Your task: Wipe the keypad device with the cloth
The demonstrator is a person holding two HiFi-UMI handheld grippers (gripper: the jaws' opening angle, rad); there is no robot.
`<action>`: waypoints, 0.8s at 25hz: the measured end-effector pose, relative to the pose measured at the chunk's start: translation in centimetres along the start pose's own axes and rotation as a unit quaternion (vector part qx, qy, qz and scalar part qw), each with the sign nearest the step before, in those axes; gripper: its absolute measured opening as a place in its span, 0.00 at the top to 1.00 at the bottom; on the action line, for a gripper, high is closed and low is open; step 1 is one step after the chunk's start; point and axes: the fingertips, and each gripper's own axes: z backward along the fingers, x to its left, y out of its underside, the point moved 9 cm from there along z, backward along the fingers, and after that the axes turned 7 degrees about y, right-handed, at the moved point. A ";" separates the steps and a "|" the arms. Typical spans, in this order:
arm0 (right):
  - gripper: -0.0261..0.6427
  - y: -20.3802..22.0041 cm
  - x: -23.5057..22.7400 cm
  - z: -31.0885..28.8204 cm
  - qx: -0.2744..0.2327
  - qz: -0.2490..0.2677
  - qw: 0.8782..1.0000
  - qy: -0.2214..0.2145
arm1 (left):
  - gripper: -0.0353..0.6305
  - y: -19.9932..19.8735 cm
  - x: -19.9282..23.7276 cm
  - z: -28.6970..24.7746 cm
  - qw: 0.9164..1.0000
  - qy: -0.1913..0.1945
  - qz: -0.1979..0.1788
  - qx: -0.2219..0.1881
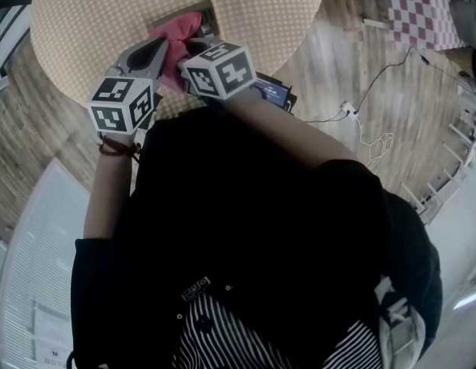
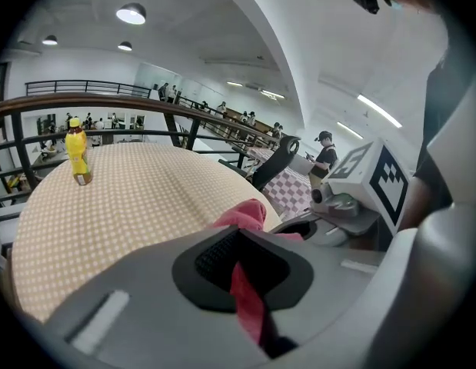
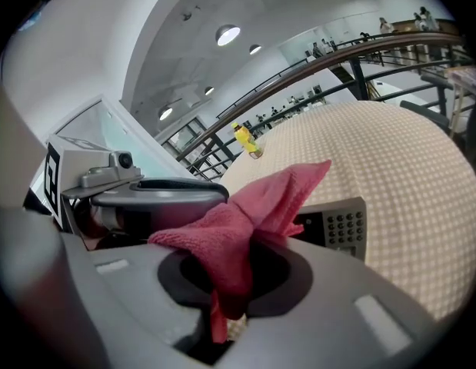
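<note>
A pink cloth (image 1: 178,34) is bunched over the near edge of a round table (image 1: 91,29) covered in beige dotted fabric. Both grippers pinch it side by side. My left gripper (image 2: 245,277) is shut on a strip of the cloth (image 2: 242,215), and my right gripper (image 3: 230,274) is shut on another fold of the cloth (image 3: 257,206). The grey keypad device (image 3: 339,225) lies flat on the table just behind the cloth, partly covered by it. In the head view only a corner of the keypad device (image 1: 208,15) shows.
A yellow bottle (image 2: 77,151) stands far across the table. A dark box (image 1: 273,92) lies near the table's edge by my right arm. A cable and plug (image 1: 350,112) trail over the wooden floor, with a red-checked cloth (image 1: 419,14) beyond. A white ribbed panel (image 1: 30,267) is at lower left.
</note>
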 end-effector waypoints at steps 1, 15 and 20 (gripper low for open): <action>0.87 0.0 -0.2 -0.1 0.001 -0.003 1.000 0.003 | 0.95 0.0 0.2 -0.3 1.000 0.003 0.000 0.004; 0.87 1.1 -3.1 -2.7 0.044 -0.035 0.998 0.012 | 0.94 -0.1 2.5 -3.8 0.998 0.037 0.001 0.059; 0.87 1.7 -3.9 -3.5 0.072 -0.028 0.997 0.016 | 0.94 -0.7 3.1 -4.8 0.996 0.034 -0.023 0.082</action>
